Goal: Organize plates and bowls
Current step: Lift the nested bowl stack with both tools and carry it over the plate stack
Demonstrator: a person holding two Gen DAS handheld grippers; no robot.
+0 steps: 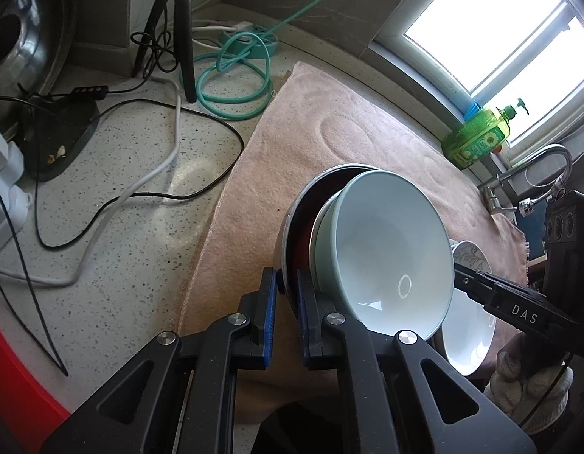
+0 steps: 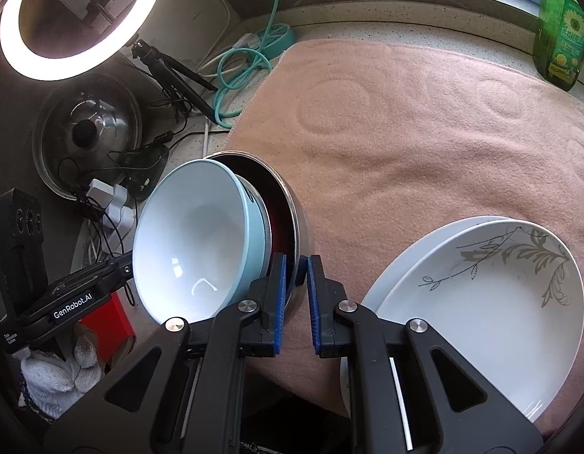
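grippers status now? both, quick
Left gripper: shut on the rim of the steel bowl that holds the blue bowl.
Right gripper: shut on the same steel bowl's rim, opposite side.

Glossy ceramic bowl (image 1: pixel 390 249), brushed metal bowl (image 2: pixel 297 223), fuzzy cloth towel (image 2: pixel 424 132).

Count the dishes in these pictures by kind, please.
Light blue bowl: 1
Pale bowl nested beneath it: 1
Steel bowl: 1
White plates: 2
Total: 5

hidden: steel bowl (image 1: pixel 288 234) interior, behind blue bowl (image 1: pixel 390 249) | cut off: plates (image 2: pixel 481 310) btm edge
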